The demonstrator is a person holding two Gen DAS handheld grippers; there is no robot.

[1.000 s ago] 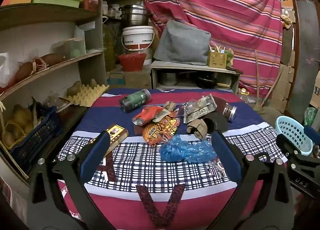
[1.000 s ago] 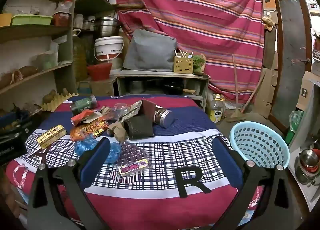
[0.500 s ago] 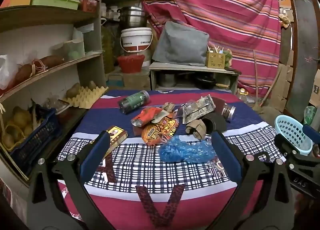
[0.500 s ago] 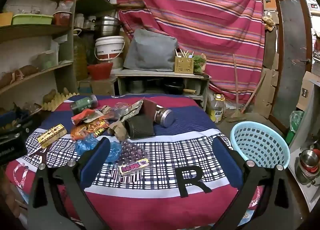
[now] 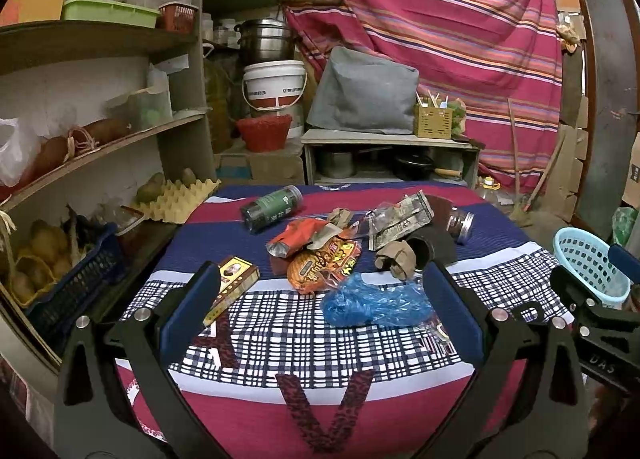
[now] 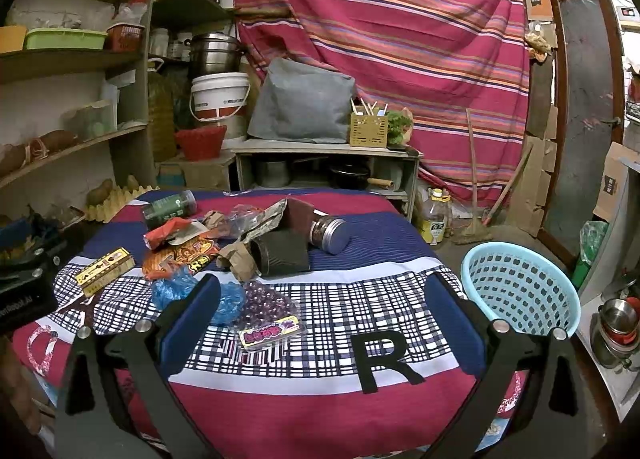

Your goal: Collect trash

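Observation:
Trash lies in a heap on the cloth-covered table (image 5: 280, 339): a blue plastic bag (image 5: 376, 305), an orange snack wrapper (image 5: 324, 265), a red wrapper (image 5: 298, 239), a yellow carton (image 5: 232, 287), a green bottle (image 5: 272, 209), a black cup (image 6: 280, 255), a metal-capped jar (image 6: 326, 233) and a purple candy pack (image 6: 270, 317). A light blue basket (image 6: 520, 291) stands at the table's right edge. My left gripper (image 5: 320, 307) is open and empty, above the near edge before the blue bag. My right gripper (image 6: 320, 311) is open and empty, near the candy pack.
Wooden shelves (image 5: 100, 147) with a blue crate (image 5: 68, 291) and an egg tray (image 5: 176, 203) stand close on the left. A low bench (image 6: 324, 151) with a grey bag sits behind the table. A striped curtain hangs at the back. A steel pot (image 6: 618, 323) sits far right.
Both views shift only slightly. The jaws stay open and the trash has not moved.

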